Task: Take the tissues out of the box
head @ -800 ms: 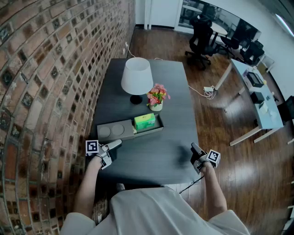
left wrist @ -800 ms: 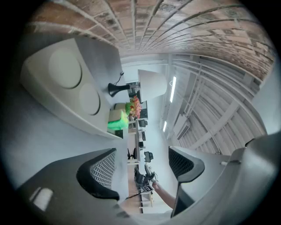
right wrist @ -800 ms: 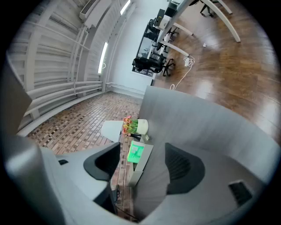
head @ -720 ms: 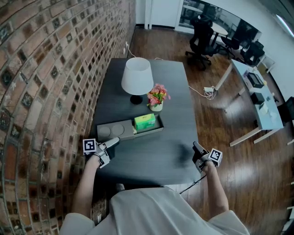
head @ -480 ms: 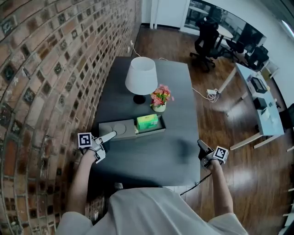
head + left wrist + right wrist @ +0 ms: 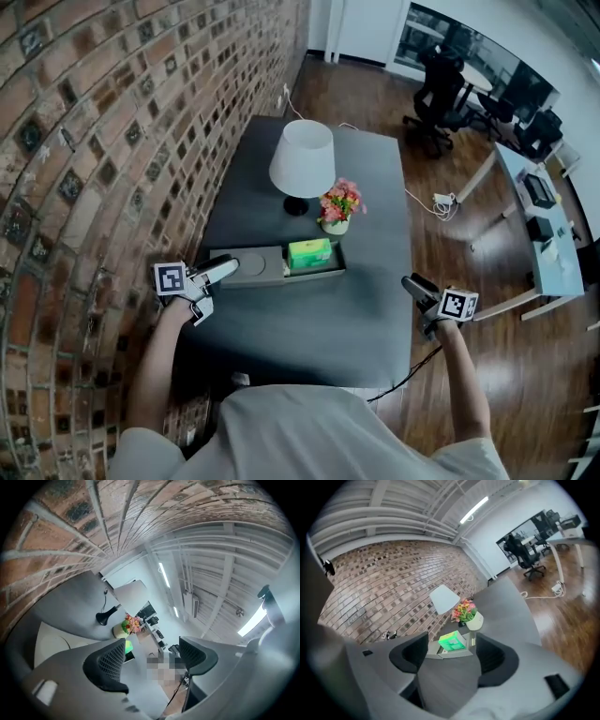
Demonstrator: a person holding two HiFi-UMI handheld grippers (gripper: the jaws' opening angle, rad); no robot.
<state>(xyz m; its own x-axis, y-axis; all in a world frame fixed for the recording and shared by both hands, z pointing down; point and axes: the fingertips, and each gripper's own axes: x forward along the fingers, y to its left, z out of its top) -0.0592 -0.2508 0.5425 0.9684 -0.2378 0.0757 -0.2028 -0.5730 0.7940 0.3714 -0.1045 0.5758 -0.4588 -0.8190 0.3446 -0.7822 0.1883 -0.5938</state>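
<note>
A green tissue box lies in the right end of a grey tray on the dark table. In the head view my left gripper hovers at the tray's left end, its upper finger over the tray, its jaws apart and empty. My right gripper hangs at the table's right edge, well away from the box, with a wide gap between its pads. In the right gripper view the box shows between the empty pads of the right gripper. In the left gripper view the left gripper is empty, with the box a sliver beside its left pad.
A white lamp and a small pot of flowers stand behind the tray. A brick wall runs along the table's left side. Wooden floor, a cable and office chairs lie to the right.
My left gripper has moved forward up to the tray's left end. My right gripper has drifted right and a little forward to the table's edge. The head view has shifted.
</note>
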